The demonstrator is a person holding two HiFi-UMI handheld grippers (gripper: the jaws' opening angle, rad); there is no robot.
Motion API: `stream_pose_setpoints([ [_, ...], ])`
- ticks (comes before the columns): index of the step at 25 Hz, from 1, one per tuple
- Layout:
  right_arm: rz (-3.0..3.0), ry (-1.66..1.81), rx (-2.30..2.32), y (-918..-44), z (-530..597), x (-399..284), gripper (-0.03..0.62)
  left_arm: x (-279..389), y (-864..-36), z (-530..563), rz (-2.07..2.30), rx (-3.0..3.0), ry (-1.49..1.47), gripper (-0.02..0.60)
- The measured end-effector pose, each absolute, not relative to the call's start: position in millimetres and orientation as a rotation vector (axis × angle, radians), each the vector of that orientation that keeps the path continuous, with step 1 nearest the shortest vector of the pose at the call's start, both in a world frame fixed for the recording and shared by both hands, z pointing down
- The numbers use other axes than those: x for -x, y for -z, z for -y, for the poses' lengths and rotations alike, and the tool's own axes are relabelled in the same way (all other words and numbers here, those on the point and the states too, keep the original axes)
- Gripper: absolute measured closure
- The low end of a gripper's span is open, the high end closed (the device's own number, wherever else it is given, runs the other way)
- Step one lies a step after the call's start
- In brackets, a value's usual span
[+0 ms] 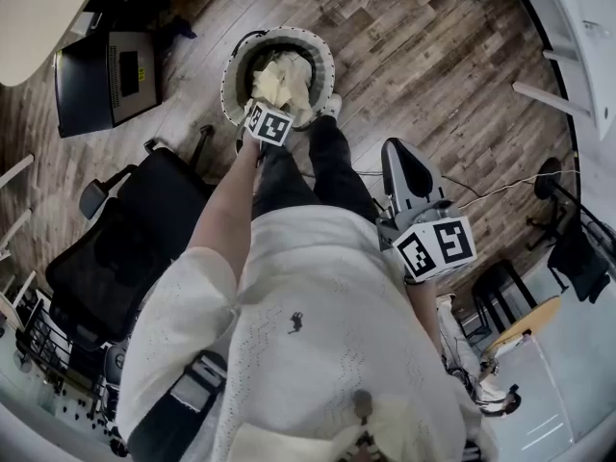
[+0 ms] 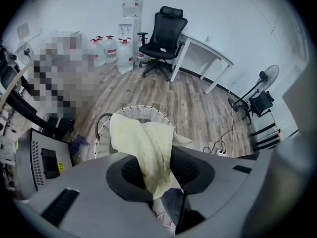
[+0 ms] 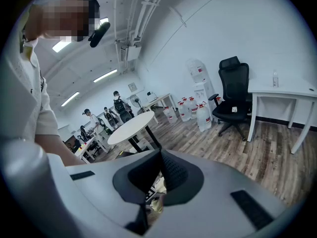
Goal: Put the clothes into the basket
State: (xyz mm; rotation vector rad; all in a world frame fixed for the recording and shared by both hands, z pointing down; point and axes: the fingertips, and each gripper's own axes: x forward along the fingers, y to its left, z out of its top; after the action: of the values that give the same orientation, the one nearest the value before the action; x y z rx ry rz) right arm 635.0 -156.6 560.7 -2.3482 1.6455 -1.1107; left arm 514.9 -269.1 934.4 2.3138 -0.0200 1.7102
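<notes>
A white woven basket (image 1: pixel 234 65) stands on the wood floor in front of my feet, with pale yellow clothes (image 1: pixel 284 83) heaped in it. My left gripper (image 1: pixel 262 111) hangs pointing down over its near rim. In the left gripper view the basket (image 2: pixel 131 112) lies just beyond the jaws. A yellow cloth (image 2: pixel 143 143) runs from it back through my left gripper (image 2: pixel 156 170). It lies loosely against one pad with a gap beside it, so the gripper is open. My right gripper (image 1: pixel 404 166) stays back by my right hip, shut and empty (image 3: pixel 161 175).
A black office chair (image 1: pixel 135 239) stands close on the left and a dark box (image 1: pixel 106 75) beyond it. A white desk (image 1: pixel 577 37) fills the upper right. Another black chair (image 2: pixel 161 33), water bottles (image 2: pixel 119 51) and a fan (image 2: pixel 267 76) line the far wall.
</notes>
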Motion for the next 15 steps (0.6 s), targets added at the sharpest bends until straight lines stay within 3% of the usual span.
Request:
stream_pose_setpoints([
  [15, -1.671, 1.111, 2.33, -562.0, 158.6, -629.5, 0.585, -508.6, -929.5, 274.5, 0.086, -2.313, -1.662, 0.485],
])
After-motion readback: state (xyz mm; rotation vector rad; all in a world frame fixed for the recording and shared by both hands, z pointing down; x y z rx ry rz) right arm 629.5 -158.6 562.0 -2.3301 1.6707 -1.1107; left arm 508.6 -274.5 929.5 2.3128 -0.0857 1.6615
